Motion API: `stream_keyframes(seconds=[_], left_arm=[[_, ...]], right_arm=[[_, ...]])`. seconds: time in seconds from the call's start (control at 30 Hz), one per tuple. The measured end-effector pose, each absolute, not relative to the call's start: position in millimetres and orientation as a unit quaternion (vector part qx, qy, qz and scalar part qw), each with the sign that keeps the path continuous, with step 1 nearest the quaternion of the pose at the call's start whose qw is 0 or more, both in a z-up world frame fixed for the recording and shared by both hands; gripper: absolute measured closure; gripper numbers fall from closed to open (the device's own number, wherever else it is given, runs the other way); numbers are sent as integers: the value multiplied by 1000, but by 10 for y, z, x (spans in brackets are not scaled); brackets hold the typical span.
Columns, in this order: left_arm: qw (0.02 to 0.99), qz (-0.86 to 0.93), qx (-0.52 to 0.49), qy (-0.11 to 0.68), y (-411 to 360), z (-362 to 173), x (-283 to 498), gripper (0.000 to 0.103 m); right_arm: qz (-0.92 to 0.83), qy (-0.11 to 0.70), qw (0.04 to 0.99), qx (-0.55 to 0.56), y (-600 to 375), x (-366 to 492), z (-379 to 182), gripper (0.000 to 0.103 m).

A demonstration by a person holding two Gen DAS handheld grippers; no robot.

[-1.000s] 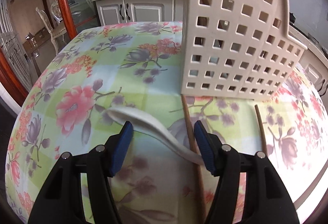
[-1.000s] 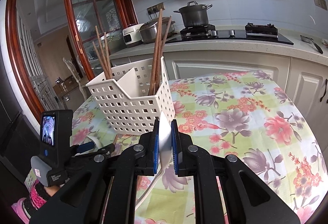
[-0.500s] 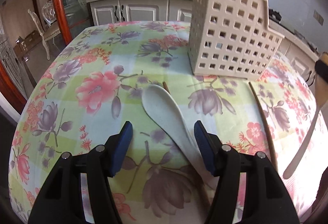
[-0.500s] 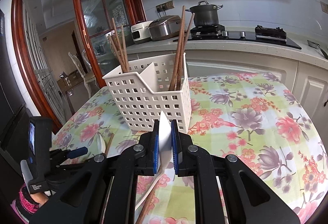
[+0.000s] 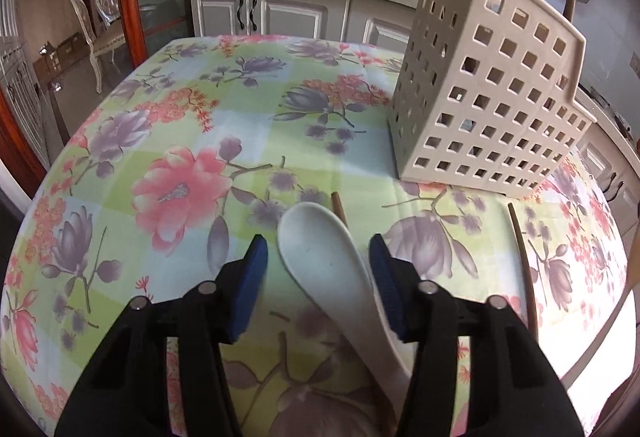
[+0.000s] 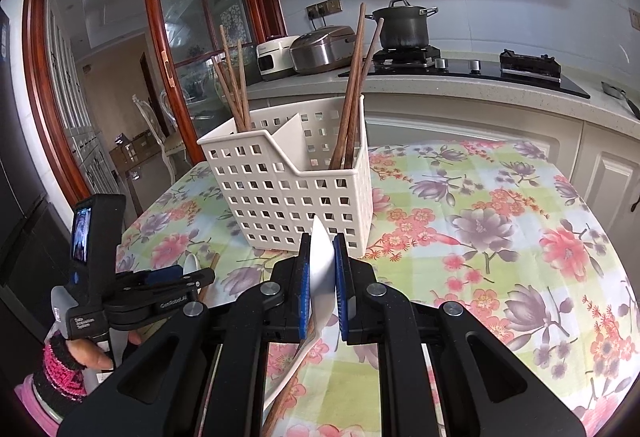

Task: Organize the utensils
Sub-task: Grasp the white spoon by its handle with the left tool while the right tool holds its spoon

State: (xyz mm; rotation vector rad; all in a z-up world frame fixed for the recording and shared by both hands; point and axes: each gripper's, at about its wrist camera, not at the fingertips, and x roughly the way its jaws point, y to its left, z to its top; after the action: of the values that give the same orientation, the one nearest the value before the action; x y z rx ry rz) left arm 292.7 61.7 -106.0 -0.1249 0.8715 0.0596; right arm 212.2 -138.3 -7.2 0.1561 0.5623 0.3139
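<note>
A cream perforated utensil holder (image 6: 296,189) stands on the floral table and holds several brown chopsticks (image 6: 348,97) in two compartments; it also shows in the left wrist view (image 5: 492,93). My left gripper (image 5: 318,257) is open, low over the table, with a white spoon (image 5: 320,257) lying between its fingers. The spoon lies over a chopstick (image 5: 338,203). Another chopstick (image 5: 522,261) lies to the right. My right gripper (image 6: 320,269) is shut on a second white spoon (image 6: 322,265), held above the table in front of the holder.
The round table has a floral cloth (image 5: 180,181). Behind it a kitchen counter (image 6: 460,89) carries a rice cooker, a pot and a stove. A glass door with a red frame (image 6: 160,49) and a chair stand at the left.
My left gripper has pulled back from the holder and now straddles the spoon's bowl. My right gripper has drawn back a little with its spoon, still shut.
</note>
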Motion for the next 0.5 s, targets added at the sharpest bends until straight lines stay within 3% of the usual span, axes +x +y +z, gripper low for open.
stream_keyframes(seconds=[0.17, 0.5], left_arm=[[915, 22, -62, 398, 580, -1000, 2832, 70], [941, 0, -56, 334, 451, -633, 2518, 72]], right_arm=[[151, 275, 946, 80, -1414, 2117, -66, 91], [150, 262, 951, 74, -1406, 2072, 23, 91]])
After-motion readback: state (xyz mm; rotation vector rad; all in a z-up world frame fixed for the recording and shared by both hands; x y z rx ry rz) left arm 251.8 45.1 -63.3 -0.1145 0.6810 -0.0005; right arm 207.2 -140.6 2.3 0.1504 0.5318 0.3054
